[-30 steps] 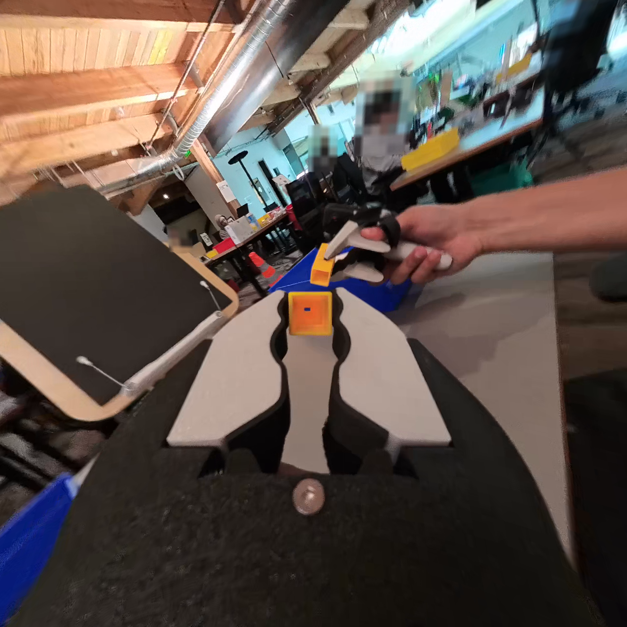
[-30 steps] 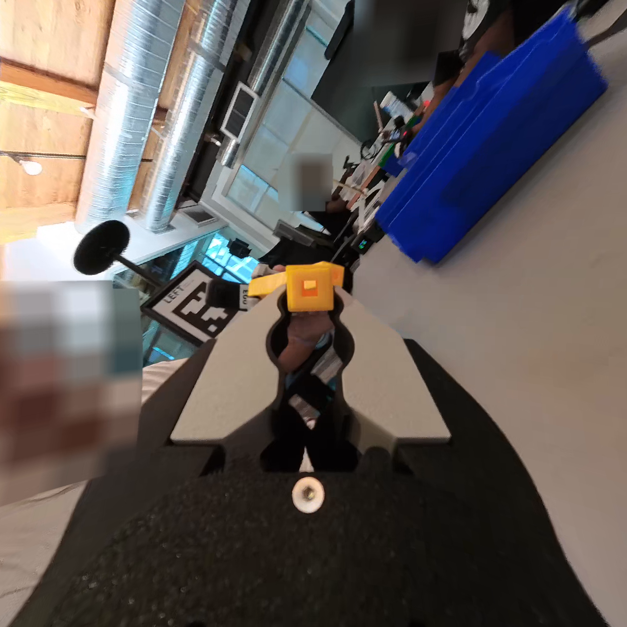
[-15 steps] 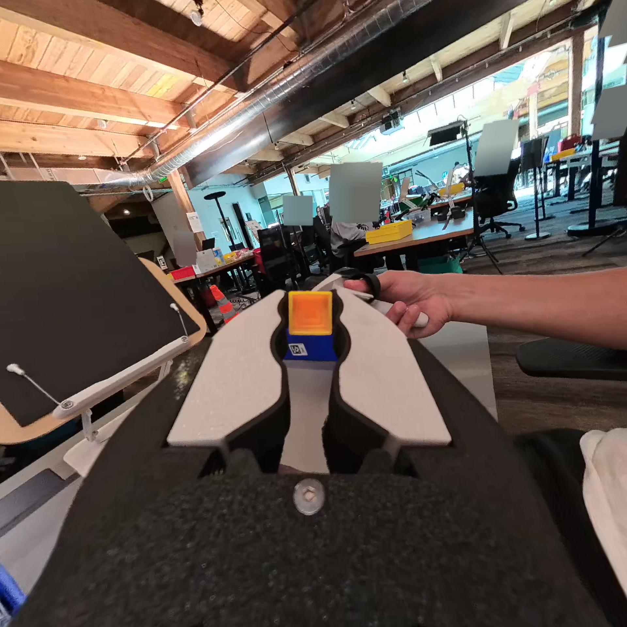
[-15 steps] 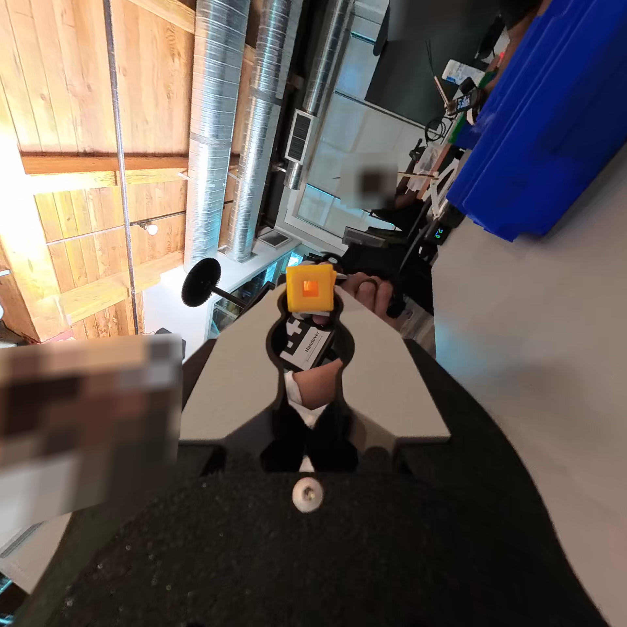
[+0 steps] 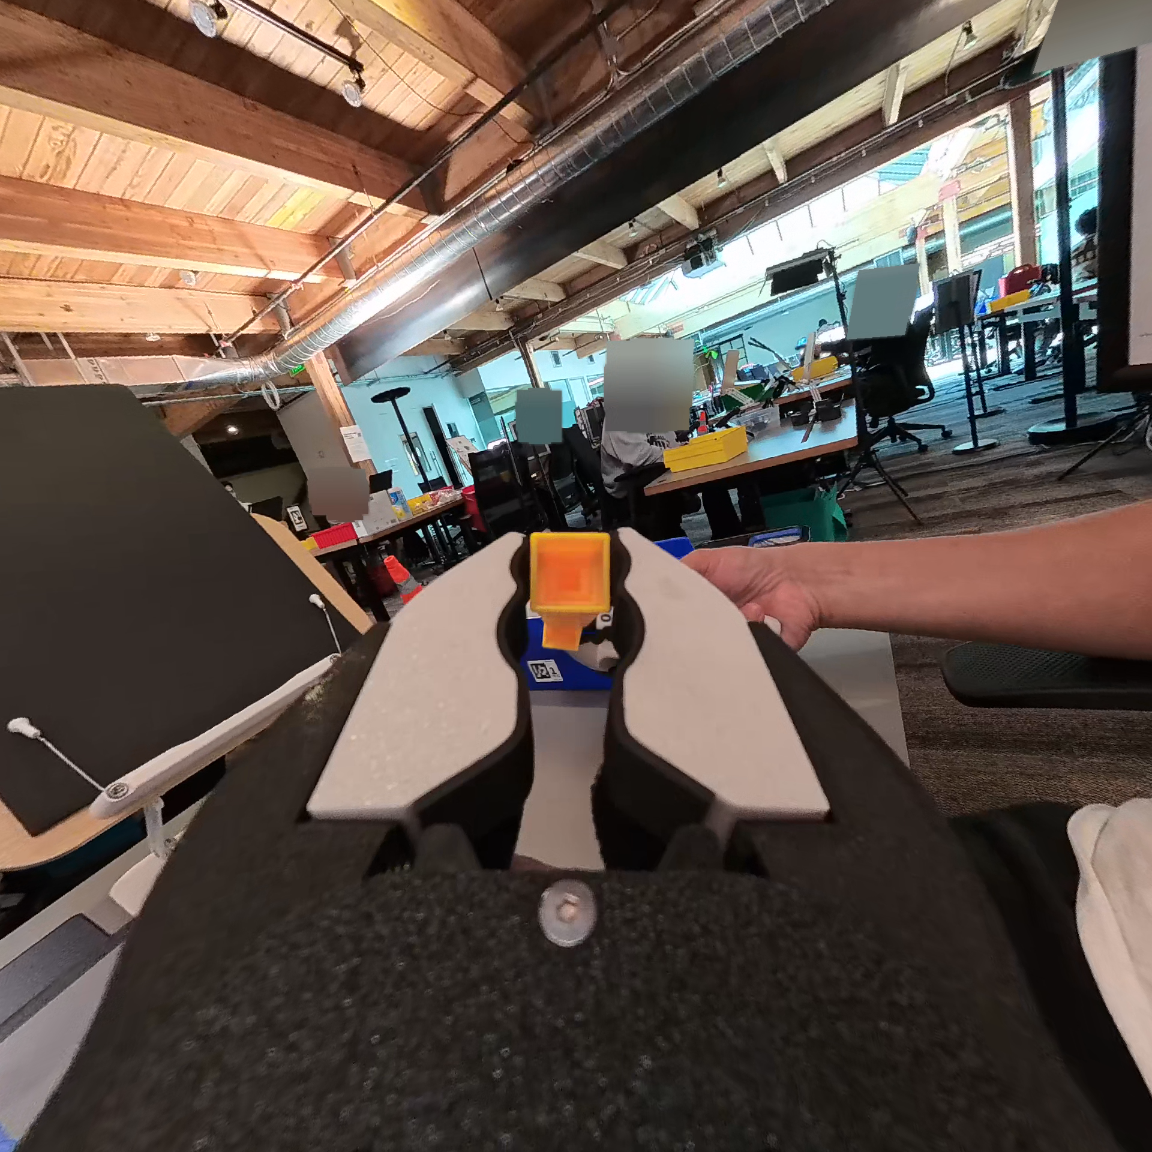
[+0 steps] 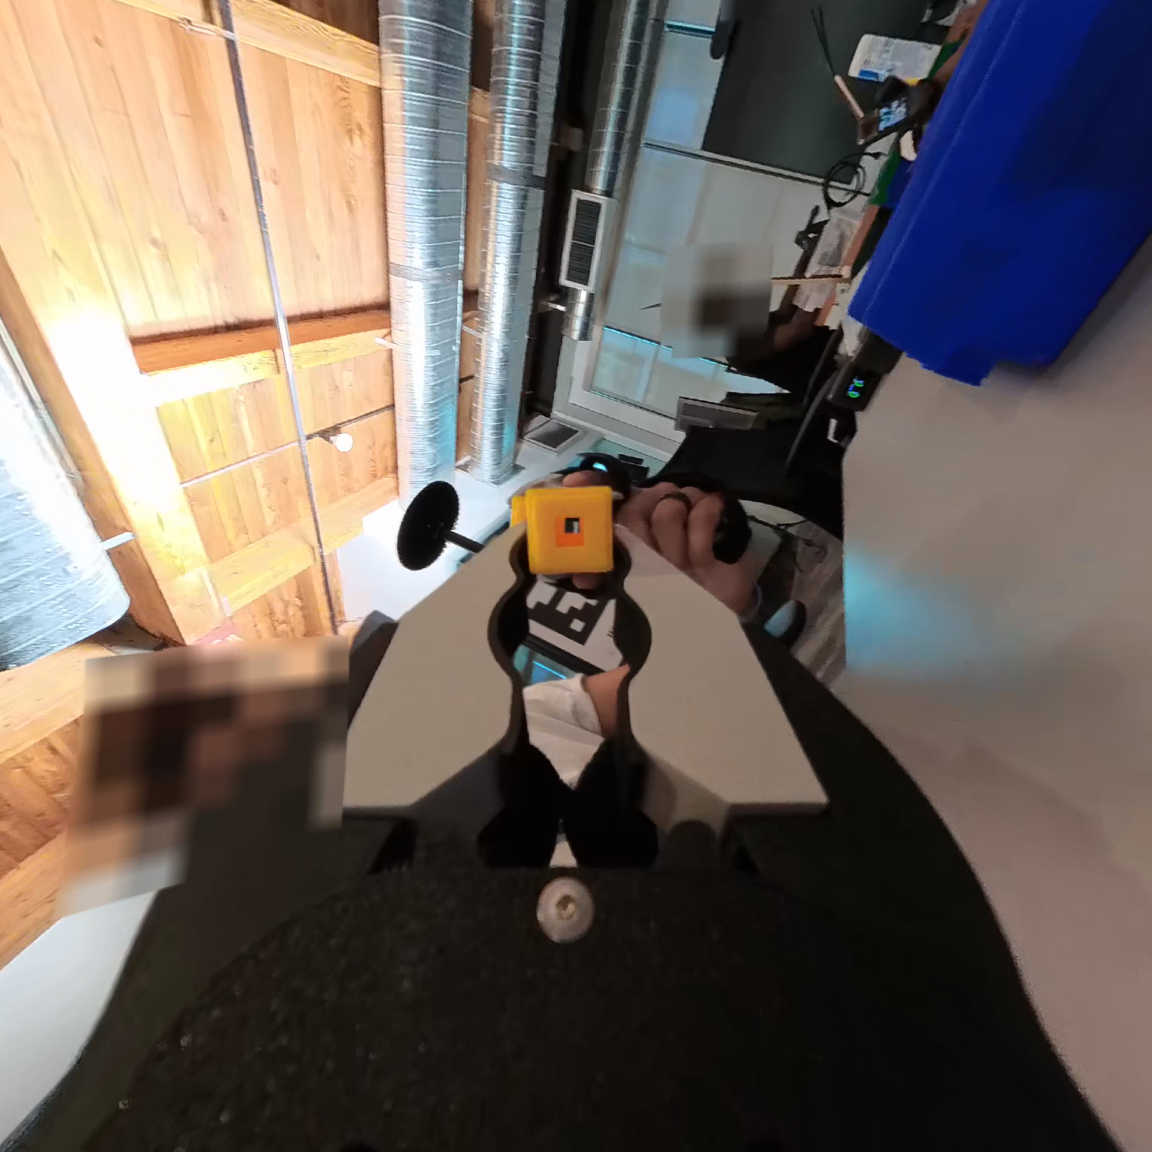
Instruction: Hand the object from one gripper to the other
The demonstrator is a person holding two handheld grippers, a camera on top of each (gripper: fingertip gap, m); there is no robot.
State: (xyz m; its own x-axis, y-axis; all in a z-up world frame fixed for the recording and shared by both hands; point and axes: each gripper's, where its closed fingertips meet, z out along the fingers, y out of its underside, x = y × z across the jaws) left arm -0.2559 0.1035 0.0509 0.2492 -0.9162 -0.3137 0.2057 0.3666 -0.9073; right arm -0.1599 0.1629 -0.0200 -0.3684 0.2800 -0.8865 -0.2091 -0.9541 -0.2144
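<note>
In a timber-ceilinged workshop, two hand-held grippers each carry a small yellow-and-orange square plastic block. In the left wrist view, the left gripper (image 5: 568, 576) has its jaws clamped on one such hollow yellow block with an orange interior (image 5: 568, 572), pinched at the very tips of the grey fingers (image 5: 436, 673). A second, smaller orange piece (image 5: 563, 631) shows just below it in the gap between the fingers; whether it belongs to the same block or to the other gripper's load cannot be told. Beyond the tips, a bare hand (image 5: 757, 586) and forearm reach in from the right, largely hidden behind the right finger. A blue plastic bin (image 5: 570, 670) rests on the pale grey surface (image 5: 854, 673) beneath, and a black-faced wooden board (image 5: 112, 580) tilts at the left. Yellow trays (image 5: 707, 450) lie on a distant desk.

In the right wrist view, rolled sideways, the right gripper (image 6: 568, 536) has its jaws closed on a yellow cube with an orange square face (image 6: 568, 528). Directly behind it, a ringed hand (image 6: 679, 530) grips the opposite tool, whose black-and-white marker plate (image 6: 573, 614) shows through the finger gap. Silver ventilation ducts (image 6: 424, 249) run along the wooden ceiling, and a blue bin (image 6: 1010, 187) fills the upper right corner.
</note>
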